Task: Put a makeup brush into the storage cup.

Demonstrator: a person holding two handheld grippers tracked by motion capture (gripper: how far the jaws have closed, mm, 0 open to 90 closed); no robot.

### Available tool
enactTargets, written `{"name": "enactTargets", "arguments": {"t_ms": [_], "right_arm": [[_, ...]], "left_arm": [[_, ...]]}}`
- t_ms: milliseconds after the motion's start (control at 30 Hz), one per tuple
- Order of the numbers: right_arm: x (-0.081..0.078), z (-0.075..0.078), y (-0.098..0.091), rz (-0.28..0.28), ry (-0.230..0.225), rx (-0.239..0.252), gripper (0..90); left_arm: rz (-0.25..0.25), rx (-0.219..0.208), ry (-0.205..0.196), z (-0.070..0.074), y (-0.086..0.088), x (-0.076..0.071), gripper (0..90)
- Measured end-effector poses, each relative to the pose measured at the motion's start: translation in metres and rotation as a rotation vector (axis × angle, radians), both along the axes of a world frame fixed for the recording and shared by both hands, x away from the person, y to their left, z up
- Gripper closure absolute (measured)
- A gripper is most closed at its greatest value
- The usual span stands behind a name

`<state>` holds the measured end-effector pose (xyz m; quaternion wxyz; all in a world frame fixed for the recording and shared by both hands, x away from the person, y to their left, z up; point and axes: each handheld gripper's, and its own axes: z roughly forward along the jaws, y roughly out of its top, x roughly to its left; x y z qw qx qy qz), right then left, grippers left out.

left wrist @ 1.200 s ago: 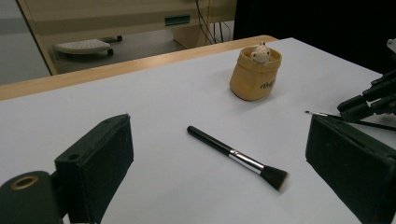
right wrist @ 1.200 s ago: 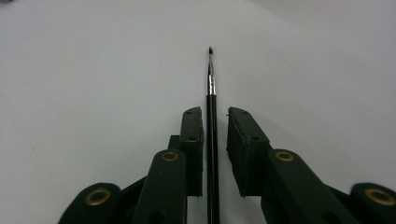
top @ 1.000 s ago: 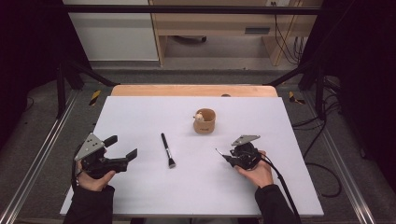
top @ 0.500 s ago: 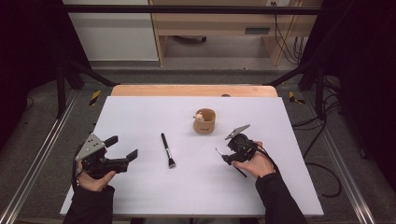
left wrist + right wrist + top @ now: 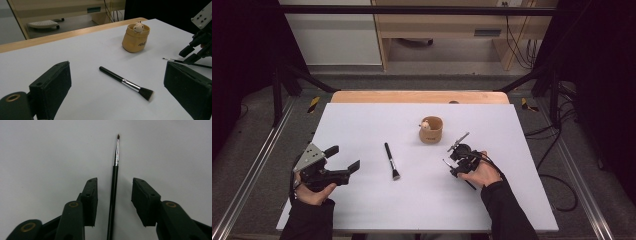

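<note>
A thin black liner brush (image 5: 115,157) lies on the white table (image 5: 362,125) and runs straight up between the jaws of my right gripper (image 5: 114,181). The jaws have just been closing, but a gap still shows on each side of the handle, so the gripper is open. From above, that gripper (image 5: 453,164) tilts down at the table's right, with the thin brush's tail (image 5: 469,184) beside the hand. My left gripper (image 5: 344,157) rests open at the front left, holding nothing. A thicker black makeup brush (image 5: 390,161) lies mid-table. A tan cup (image 5: 431,130) holding a small pale figure stands behind it.
In the left gripper view the makeup brush (image 5: 125,81) lies between the wide jaws but farther off, the cup (image 5: 135,38) stands beyond it, and the right gripper (image 5: 192,52) sits at the far right. A wooden strip (image 5: 412,96) edges the table's back.
My right gripper has shifted a little left and away from the person, toward the cup, and tipped down over the thin brush. The left gripper, makeup brush and cup have stayed put.
</note>
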<state>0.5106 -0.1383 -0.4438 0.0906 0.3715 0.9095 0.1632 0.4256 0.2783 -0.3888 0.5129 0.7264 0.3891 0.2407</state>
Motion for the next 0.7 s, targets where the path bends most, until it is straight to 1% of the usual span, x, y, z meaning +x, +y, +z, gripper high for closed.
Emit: {"name": "enactTargets", "arguments": {"t_ms": [100, 133, 167, 233, 300, 367, 400, 500, 533, 567, 633, 667, 700], "right_arm": [[0.0011, -0.0052, 0.0031, 0.011, 0.015, -0.028, 62.7], [0.0003, -0.0056, 0.0048, -0.004, 0.031, -0.028, 64.9], [0.0010, -0.0054, 0.0037, 0.013, 0.026, -0.027, 66.5], [0.0009, -0.0052, 0.0034, 0.008, 0.032, -0.033, 70.2], [0.0011, -0.0055, 0.0035, -0.006, 0.050, -0.025, 73.5], [0.0017, -0.0061, 0.0033, 0.000, 0.048, -0.030, 75.1], [0.0017, -0.0050, 0.0042, -0.016, 0.064, -0.024, 75.5], [0.0017, -0.0052, 0.0041, -0.012, 0.066, -0.022, 77.3], [0.0027, -0.0061, 0.0029, 0.014, 0.050, -0.028, 78.0], [0.0023, -0.0056, 0.0037, 0.002, 0.059, -0.026, 78.9], [0.0027, -0.0057, 0.0035, 0.004, 0.059, -0.027, 80.4], [0.0025, -0.0051, 0.0040, -0.007, 0.072, -0.022, 81.5], [0.0029, -0.0051, 0.0037, -0.007, 0.074, -0.021, 83.4]], "left_arm": [[0.001, -0.004, 0.000, 0.0001, 0.0004, -0.0003, 6.9], [0.001, -0.003, -0.001, 0.0001, 0.0003, -0.0003, 6.9], [0.001, -0.002, 0.000, 0.0001, 0.0002, -0.0003, 6.9], [0.000, 0.001, 0.000, 0.0001, 0.0000, -0.0002, 6.9], [0.000, 0.000, 0.001, 0.0000, -0.0005, -0.0003, 6.9], [0.000, 0.000, 0.000, 0.0000, -0.0007, -0.0004, 6.9], [-0.001, -0.001, 0.000, 0.0001, -0.0008, -0.0005, 6.9], [-0.001, 0.000, 0.000, -0.0001, -0.0012, -0.0004, 6.9], [-0.001, 0.002, 0.000, -0.0001, -0.0014, -0.0003, 6.9], [-0.002, 0.004, 0.000, -0.0002, -0.0015, -0.0004, 6.9], [-0.005, 0.009, 0.000, -0.0001, -0.0015, -0.0004, 6.9], [-0.005, 0.008, 0.001, -0.0001, -0.0016, -0.0004, 6.9], [-0.005, 0.008, 0.001, -0.0001, -0.0015, -0.0004, 6.9]]}}
